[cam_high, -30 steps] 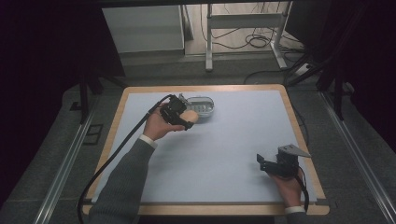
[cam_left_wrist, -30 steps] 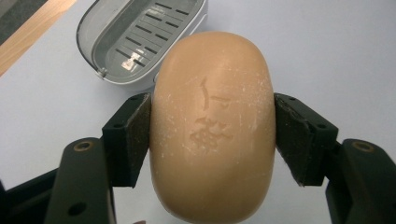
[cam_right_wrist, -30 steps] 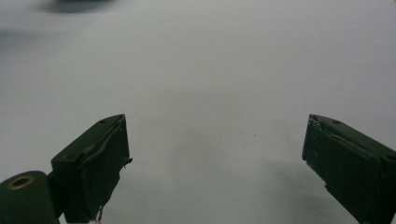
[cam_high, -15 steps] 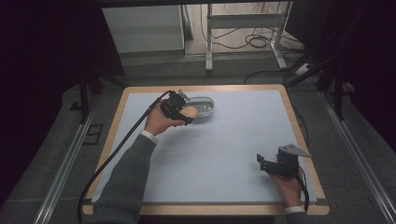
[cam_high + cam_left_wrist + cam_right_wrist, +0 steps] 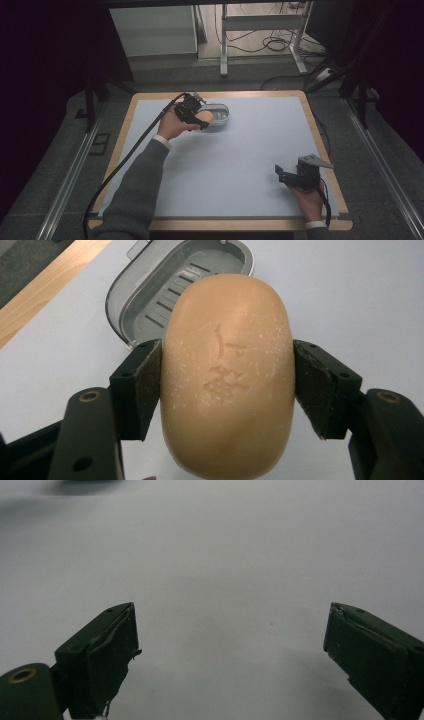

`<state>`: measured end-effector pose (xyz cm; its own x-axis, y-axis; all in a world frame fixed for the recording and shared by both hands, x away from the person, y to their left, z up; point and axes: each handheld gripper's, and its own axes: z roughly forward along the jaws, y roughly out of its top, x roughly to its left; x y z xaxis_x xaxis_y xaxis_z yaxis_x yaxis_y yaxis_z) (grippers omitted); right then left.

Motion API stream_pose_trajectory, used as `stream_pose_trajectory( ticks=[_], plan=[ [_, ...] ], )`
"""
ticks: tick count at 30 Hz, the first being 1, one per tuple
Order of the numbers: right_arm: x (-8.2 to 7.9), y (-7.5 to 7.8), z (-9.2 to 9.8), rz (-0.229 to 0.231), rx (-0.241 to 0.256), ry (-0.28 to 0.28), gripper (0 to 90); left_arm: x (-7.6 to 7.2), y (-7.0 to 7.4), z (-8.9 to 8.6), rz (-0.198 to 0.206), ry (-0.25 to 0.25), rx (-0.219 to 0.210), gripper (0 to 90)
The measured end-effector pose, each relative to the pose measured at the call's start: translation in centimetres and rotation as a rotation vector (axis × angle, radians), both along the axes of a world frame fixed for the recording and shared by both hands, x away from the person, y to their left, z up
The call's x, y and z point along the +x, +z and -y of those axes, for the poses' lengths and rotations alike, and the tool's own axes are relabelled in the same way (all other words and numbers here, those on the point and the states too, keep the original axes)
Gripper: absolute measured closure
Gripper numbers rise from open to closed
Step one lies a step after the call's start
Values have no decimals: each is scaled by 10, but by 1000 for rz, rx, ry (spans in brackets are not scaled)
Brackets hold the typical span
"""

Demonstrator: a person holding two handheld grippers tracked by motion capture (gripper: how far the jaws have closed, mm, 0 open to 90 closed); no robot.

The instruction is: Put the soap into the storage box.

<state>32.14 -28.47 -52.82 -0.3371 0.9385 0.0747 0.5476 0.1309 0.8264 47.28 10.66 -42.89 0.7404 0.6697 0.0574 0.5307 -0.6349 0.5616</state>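
While the left gripper (image 5: 227, 385) presses its two black jaws against the two long sides of a tan oval soap bar (image 5: 227, 375), the bar hangs in the air just before a grey soap dish (image 5: 150, 295) that lies on the pale blue mat (image 5: 360, 295). In the left gripper view the dish is at about eleven o'clock from the bar, its slotted inside is open to the camera, and the bar covers a part of its near rim. The surface of the bar shows a faint stamped mark and small white scratches. In the high view the left gripper (image 5: 192, 114) is at about eleven o'clock from the middle of the table (image 5: 320, 130), the soap bar (image 5: 203, 117) is in its jaws, and the soap dish (image 5: 220, 116) is just beside it toward three o'clock. The right gripper (image 5: 292, 176) is well apart from them, at about five o'clock on the mat (image 5: 250, 150), low over the surface. In the right gripper view its jaws stand wide apart with nothing between them, above the bare mat (image 5: 225, 555).
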Motion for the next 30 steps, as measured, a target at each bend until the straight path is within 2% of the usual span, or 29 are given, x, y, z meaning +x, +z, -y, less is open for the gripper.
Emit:
stream_pose_trajectory(
  ticks=[19,22,27,30],
  plan=[
    [0,0,0,-1,-1,2,73,23,-5,10,-12,-21,11,326],
    [0,0,0,0,-1,2,73,27,-6,11,-7,-10,-3,326],
    [0,0,0,-2,-1,3,73,32,-8,13,-16,-5,19,326],
    [0,0,0,-1,-2,1,73,39,-9,13,-17,-6,5,326]
  ],
)
